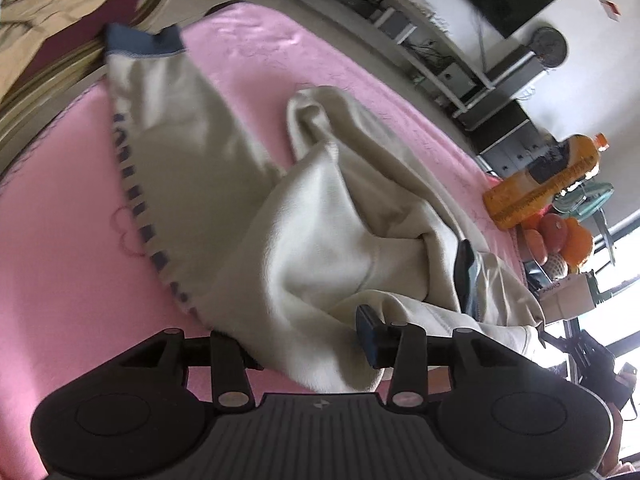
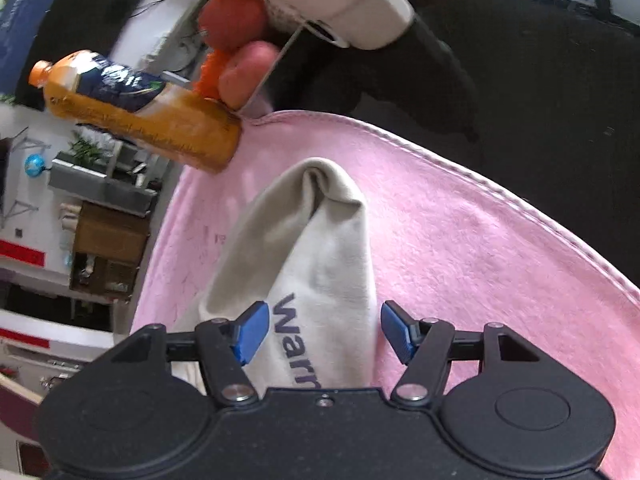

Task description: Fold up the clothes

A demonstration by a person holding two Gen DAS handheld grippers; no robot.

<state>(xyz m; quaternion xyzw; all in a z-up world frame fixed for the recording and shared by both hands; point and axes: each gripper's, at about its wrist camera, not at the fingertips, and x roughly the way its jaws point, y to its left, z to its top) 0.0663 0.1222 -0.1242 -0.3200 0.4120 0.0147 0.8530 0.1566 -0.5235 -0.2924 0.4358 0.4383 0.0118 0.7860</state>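
Across the pink cloth (image 1: 60, 280) that covers the desk lies a cream garment (image 1: 312, 232) with a blue cuff (image 1: 144, 42) and a row of blue letters down one edge, half spread and half bunched. The flat part runs toward 11 o'clock in the left wrist view, while the crumpled middle piles up at the centre, which suggests the piece is being laid out for a fold, not yet folded.

The left gripper (image 1: 304, 340) sits low at 6 o'clock with cream fabric draped between its fingers; one blue pad (image 1: 368, 336) shows beside the cloth, the other is hidden under it. The fingers stand partly apart, and whether they press the cloth cannot be told.

In the right wrist view, the right gripper (image 2: 320, 332) hovers over a tapering cream end of the garment (image 2: 304, 240) printed with dark letters. Its blue fingers (image 2: 250, 332) are spread wide on either side of the fabric, clear of it. An orange bottle (image 2: 140, 116) rests at the cloth's far edge toward 10 o'clock.
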